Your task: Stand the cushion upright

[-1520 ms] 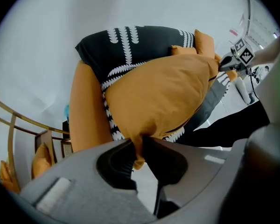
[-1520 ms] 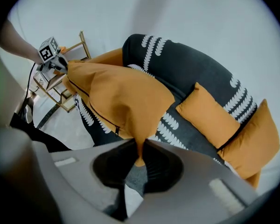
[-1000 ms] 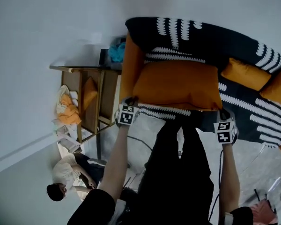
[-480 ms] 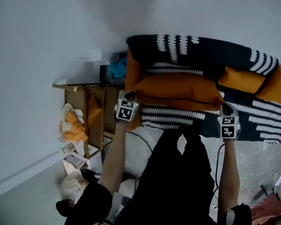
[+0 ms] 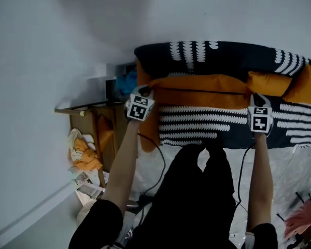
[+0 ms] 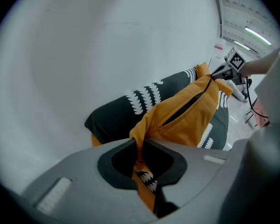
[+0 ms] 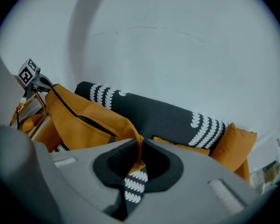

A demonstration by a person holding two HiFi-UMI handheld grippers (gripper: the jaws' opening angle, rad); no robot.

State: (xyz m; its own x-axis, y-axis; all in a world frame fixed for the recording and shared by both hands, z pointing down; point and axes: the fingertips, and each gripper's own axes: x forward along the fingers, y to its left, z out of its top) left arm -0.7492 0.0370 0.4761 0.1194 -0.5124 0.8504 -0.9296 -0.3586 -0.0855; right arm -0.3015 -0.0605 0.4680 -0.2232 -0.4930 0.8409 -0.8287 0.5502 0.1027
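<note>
A large orange cushion [image 5: 199,91] hangs edge-on over the dark, white-patterned sofa [image 5: 217,53], its black zipper edge facing me. My left gripper [image 5: 146,91] is shut on the cushion's left corner, and my right gripper [image 5: 254,98] is shut on its right corner. In the left gripper view the orange cushion [image 6: 186,115] stretches away from the left gripper [image 6: 139,148] to the other gripper's marker cube [image 6: 235,59]. In the right gripper view a pinch of the cushion [image 7: 84,120] sits between the jaws of the right gripper [image 7: 139,146], above the sofa [image 7: 168,115].
Smaller orange cushions [image 5: 267,83] lie on the sofa's right part. A wooden side table [image 5: 93,118] with blue cloth [image 5: 125,81] stands left of the sofa, against the pale wall [image 5: 52,45]. Orange cloth and papers [image 5: 83,160] lie on the floor. Cables [image 5: 153,160] trail by my legs.
Both grippers have lifted and carried the cushion toward the sofa back. It has turned from showing its broad face to edge-on, and the view has swung so the person on the floor is gone.
</note>
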